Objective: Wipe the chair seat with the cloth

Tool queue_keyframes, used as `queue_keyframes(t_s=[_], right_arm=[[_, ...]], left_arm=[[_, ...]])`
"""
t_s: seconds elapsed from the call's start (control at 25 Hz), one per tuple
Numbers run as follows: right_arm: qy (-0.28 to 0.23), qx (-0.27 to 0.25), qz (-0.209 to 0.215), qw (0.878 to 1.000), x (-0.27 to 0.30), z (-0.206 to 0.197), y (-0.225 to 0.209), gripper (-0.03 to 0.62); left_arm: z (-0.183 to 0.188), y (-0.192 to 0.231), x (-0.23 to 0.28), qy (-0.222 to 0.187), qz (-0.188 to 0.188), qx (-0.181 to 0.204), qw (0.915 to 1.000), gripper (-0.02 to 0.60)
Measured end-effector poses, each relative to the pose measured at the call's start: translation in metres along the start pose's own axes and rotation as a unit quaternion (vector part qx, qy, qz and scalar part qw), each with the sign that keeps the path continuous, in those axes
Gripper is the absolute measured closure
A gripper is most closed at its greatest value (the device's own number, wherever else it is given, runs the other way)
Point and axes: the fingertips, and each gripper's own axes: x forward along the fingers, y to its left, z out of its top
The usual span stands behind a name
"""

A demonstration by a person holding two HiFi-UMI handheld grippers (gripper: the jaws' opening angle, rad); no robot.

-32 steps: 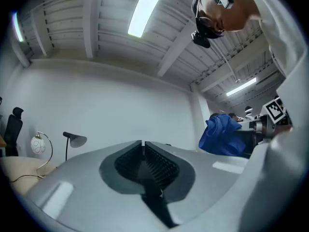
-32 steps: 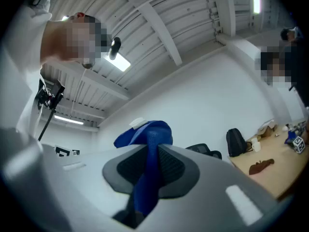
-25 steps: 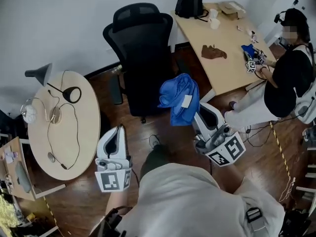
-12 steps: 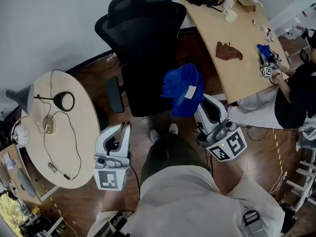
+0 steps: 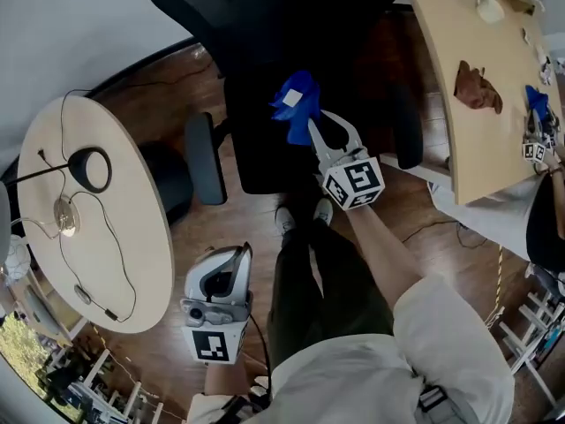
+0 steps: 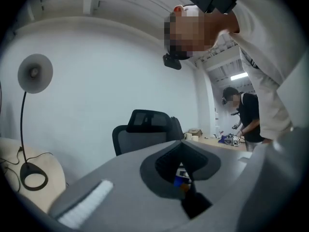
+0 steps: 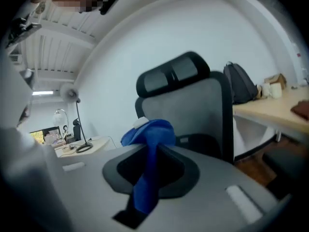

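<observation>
The cloth (image 5: 296, 104) is soft blue fabric, all crumpled, with a small white tag. The chair (image 5: 265, 25) is black and dull, and its back looks like thin mesh. The floor (image 5: 441, 237) under the chair is dark wood with a bit of shine. Left of the chair, the round surface (image 5: 106, 237) is pale, smooth wood. Right of the chair, the long surface (image 5: 485, 148) is the same pale wood. The right tongs (image 5: 311, 120) by the chair are smooth grey plastic, not shiny.
</observation>
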Motion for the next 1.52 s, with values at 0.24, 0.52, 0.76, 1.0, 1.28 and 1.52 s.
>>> queue_keyframes(t_s=[0.24,0.52,0.76,1.0,1.28,1.52], right_arm=[[0.145,0.024,-0.013,0.989,0.179,-0.187,-0.05,0.536],[0.302,0.023,0.022,0.953,0.256,-0.223,-0.073,0.536],[0.305,0.051,-0.025,0.951,0.249,-0.22,-0.133,0.537],[0.314,0.087,-0.141,0.935,0.169,-0.202,-0.275,0.537],[0.293,0.12,-0.271,0.909,0.065,-0.178,-0.376,0.54],[0.238,0.133,-0.119,0.955,0.111,-0.155,-0.271,0.545]], left_arm=[[-0.108,0.01,-0.004,0.026,-0.004,-0.012,0.9996,0.268],[-0.135,0.011,-0.001,0.084,0.048,-0.032,0.9947,0.268],[-0.145,0.035,-0.012,0.1,0.098,-0.047,0.989,0.268],[-0.146,0.02,0.008,0.104,0.087,-0.056,0.9892,0.268],[-0.146,-0.011,0.03,0.103,0.052,-0.077,0.9903,0.268],[-0.142,-0.006,0.03,0.095,0.056,-0.083,0.9904,0.268]])
